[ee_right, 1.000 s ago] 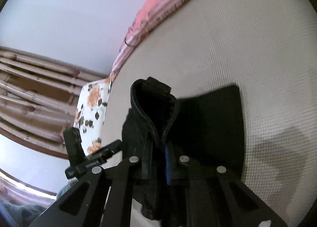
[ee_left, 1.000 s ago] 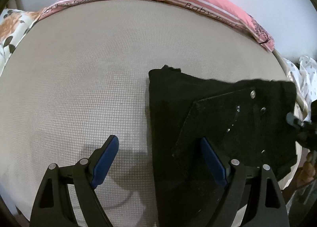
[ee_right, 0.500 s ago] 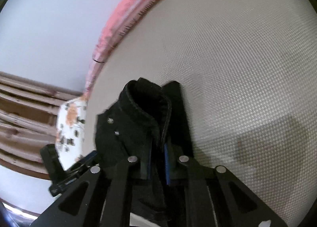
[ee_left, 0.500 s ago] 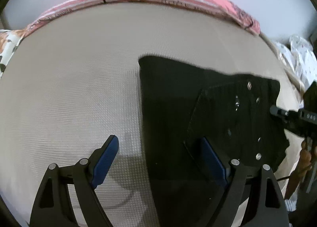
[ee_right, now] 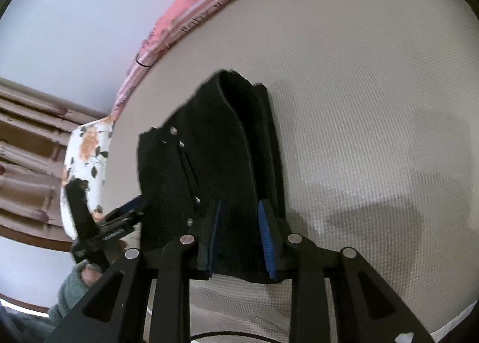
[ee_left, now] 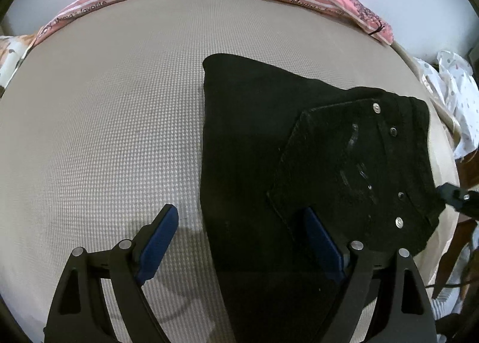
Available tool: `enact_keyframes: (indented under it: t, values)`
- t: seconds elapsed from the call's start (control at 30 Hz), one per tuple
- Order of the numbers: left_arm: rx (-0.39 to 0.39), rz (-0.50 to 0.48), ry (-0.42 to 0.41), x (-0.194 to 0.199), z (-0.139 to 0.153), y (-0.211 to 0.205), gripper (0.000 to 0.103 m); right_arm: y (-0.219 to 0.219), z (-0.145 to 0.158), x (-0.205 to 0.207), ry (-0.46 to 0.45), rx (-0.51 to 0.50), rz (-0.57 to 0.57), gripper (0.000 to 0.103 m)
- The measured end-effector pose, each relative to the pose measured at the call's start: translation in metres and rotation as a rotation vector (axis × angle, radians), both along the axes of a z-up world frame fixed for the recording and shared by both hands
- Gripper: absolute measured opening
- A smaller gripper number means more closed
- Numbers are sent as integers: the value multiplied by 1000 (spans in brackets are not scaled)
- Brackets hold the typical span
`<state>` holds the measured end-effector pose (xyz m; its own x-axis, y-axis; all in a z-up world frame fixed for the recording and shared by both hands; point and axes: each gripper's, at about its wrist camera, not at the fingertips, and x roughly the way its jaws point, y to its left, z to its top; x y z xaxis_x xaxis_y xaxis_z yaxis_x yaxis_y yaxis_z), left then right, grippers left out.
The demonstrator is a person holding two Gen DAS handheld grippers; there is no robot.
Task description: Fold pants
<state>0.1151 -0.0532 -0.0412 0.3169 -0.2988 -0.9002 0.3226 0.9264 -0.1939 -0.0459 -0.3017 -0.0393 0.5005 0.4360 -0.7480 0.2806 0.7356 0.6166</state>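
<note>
Black folded denim pants (ee_left: 254, 145) are lying on the beige mattress (ee_left: 104, 133), both grippers, left (ee_left: 239, 241) and right (ee_right: 239, 238), spread, risking snagging the waistband.

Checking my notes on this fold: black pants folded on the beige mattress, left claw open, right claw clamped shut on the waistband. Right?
Not quite. The right claw is open, its blue pads standing apart on either side of the black pants, as the right wrist view shows. The rest holds: pants folded on the beige mattress, left claw open.

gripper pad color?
Blue pads on black fingers; clearest in the left wrist view.
</note>
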Motion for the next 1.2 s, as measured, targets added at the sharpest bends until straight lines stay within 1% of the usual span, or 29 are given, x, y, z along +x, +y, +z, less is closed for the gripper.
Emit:
enact_keyframes:
  t: [0.03, 0.07, 0.1, 0.13, 0.2, 0.3, 0.37, 0.43, 0.47, 0.53, 0.67, 0.8, 0.9, 0.97, 1.03, 1.13, 1.17, 1.2]
  values:
    - [10, 0, -3, -3, 1, 0, 86, 3, -4, 0, 9, 18, 6, 24]
    - [19, -2, -9, -6, 3, -1, 86, 6, -5, 0, 17, 5, 2, 22]
    - [25, -3, -16, -9, 4, 0, 86, 10, -3, -2, 14, -36, -4, 16]
    - [42, -1, -26, -13, 6, 0, 86, 12, 0, -3, 10, -63, -1, 15]
    - [70, 0, -53, -18, 12, 0, 86, 13, 8, -8, -1, -81, -11, 11]
    - [96, 3, -88, -26, 20, 0, 86, 18, 19, -18, -16, -128, -15, 10]
    - [101, -13, -110, -30, 25, -3, 86, 23, 15, -20, 11, -166, -7, 10]
    - [124, -33, -127, -35, 25, -8, 86, 28, 5, -18, 44, -217, 11, 10]
    - [138, -45, -135, -36, 24, -11, 86, 29, 0, -16, 55, -223, 18, 10]
    - [193, -61, -143, -40, 17, -17, 86, 27, -2, -16, 56, -211, 14, 10]
    - [230, -78, -171, -45, 7, -23, 86, 23, -5, -15, 59, -196, 20, 10]
    - [245, -81, -188, -47, 5, -26, 86, 20, -6, -16, 60, -176, 10, 11]
    - [245, -76, -185, -47, 4, -26, 86, 19, -5, -19, 61, -169, 3, 11]
    - [245, -76, -186, -47, 5, -26, 86, 21, -4, -19, 57, -180, 3, 15]
    - [244, -72, -185, -48, 5, -26, 86, 22, -1, -20, 55, -187, 3, 16]
    - [233, -76, -185, -47, 10, -24, 86, 23, 5, -18, 48, -209, 2, 22]
    - [218, -77, -181, -46, 13, -22, 86, 23, 8, -18, 45, -221, 5, 25]
    - [187, -75, -176, -46, 17, -18, 86, 22, 10, -18, 42, -225, 5, 27]
